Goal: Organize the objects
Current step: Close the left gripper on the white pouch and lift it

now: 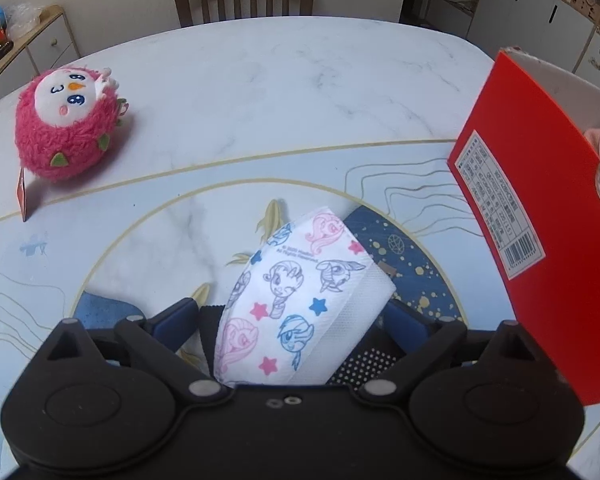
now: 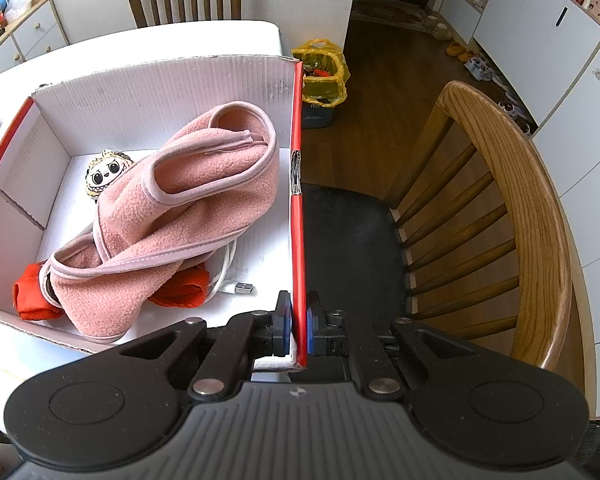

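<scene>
bench [image 1: 260, 80]: white marble-look top w/ gold line pattern; carries box, plush, mask.
box [image 2: 172, 80]: red outside, white corrugated inside, open top; sits at bench's right edge, next to a wooden chair [image 2: 512, 216]. Red wall w/ barcode label shows at right of left wrist view.
pink fleece [image 2: 172, 216]: bunched up inside box, takes up most of the floor.
pink plush [image 1: 68, 124]: round, white face, orange beak; on bench far left, well apart from box; red tag hangs below it.
orange cloth [image 2: 32, 296]: in box, mostly under the fleece.
face mask [image 1: 296, 304]: white, cartoon pony + star print; held above bench, just left of box.
small doll [image 2: 106, 174]: cream, big eyes; in box at back, touching fleece.
white cable [image 2: 236, 280]: in box, plug end beside fleece.
left hand-held gripper [image 1: 296, 320]: fingers set wide, mask pinched between the pads.
right hand-held gripper [image 2: 299, 324]: clamped tight on box's right wall, one blue pad inside, one outside.
</scene>
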A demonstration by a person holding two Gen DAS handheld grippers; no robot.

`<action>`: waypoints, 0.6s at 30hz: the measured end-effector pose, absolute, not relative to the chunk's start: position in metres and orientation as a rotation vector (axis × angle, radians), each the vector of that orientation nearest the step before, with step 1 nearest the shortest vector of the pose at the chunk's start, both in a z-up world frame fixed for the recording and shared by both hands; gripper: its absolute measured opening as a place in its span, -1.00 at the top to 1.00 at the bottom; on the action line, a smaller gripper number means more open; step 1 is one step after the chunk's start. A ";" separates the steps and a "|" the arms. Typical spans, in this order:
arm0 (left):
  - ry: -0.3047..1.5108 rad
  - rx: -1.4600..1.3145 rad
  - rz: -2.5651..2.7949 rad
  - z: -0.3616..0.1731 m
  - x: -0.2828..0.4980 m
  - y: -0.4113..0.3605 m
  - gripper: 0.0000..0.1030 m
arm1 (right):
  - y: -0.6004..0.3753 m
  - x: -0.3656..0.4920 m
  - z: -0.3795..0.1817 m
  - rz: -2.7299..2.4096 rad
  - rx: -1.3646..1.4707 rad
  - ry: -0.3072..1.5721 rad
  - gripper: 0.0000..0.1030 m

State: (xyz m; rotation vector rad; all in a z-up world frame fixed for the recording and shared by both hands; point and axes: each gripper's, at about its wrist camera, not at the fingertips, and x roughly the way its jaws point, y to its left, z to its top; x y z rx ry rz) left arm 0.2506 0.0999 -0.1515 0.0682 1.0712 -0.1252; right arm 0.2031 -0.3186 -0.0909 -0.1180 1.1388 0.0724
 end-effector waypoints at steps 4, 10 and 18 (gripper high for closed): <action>1.060 0.064 -0.126 -0.150 0.252 0.101 -0.77 | -0.319 0.203 -0.091 0.072 -0.119 1.139 0.87; 1.047 0.050 -0.118 -0.145 0.252 0.105 -0.42 | -0.319 0.203 -0.091 0.072 -0.118 1.139 0.87; 1.033 0.030 -0.110 -0.135 0.246 0.113 -0.02 | -0.318 0.203 -0.091 0.072 -0.115 1.138 0.87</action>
